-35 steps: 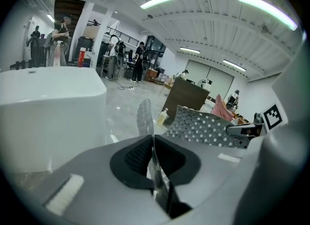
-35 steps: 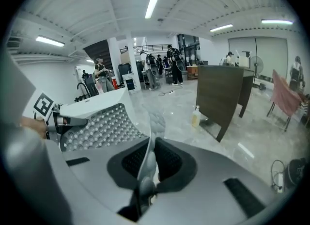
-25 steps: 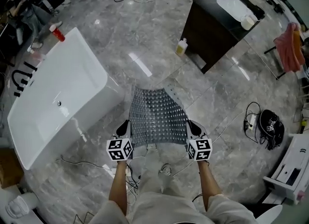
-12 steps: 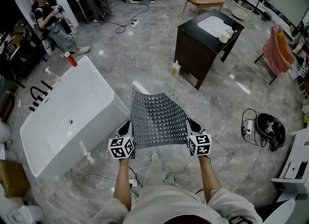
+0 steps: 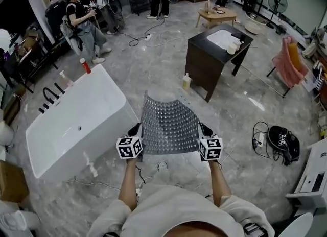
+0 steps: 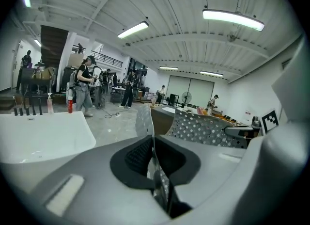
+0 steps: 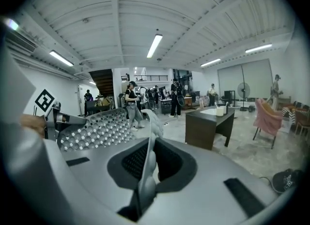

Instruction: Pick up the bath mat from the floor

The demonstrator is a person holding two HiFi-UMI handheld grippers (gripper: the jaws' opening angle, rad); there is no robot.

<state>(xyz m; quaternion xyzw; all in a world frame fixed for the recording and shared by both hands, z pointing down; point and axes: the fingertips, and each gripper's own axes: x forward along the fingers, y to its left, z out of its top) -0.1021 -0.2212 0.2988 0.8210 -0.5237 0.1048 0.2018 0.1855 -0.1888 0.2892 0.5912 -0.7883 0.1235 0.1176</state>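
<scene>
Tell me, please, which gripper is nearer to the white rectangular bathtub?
Left. The left gripper clamps the grey perforated bath mat on its edge facing the white bathtub; the right gripper clamps the opposite edge, farther away.

Our head camera looks steeply down on the grey marble floor (image 5: 153, 72) from well above. The cameras on our left gripper (image 5: 136, 130) and right gripper (image 5: 204, 129) sit close behind the jaws and face nearly level. All three views share the grey perforated bath mat (image 5: 168, 126). The left view also catches the white bathtub (image 6: 38, 134), and the right view the dark wooden vanity cabinet (image 7: 208, 122).
</scene>
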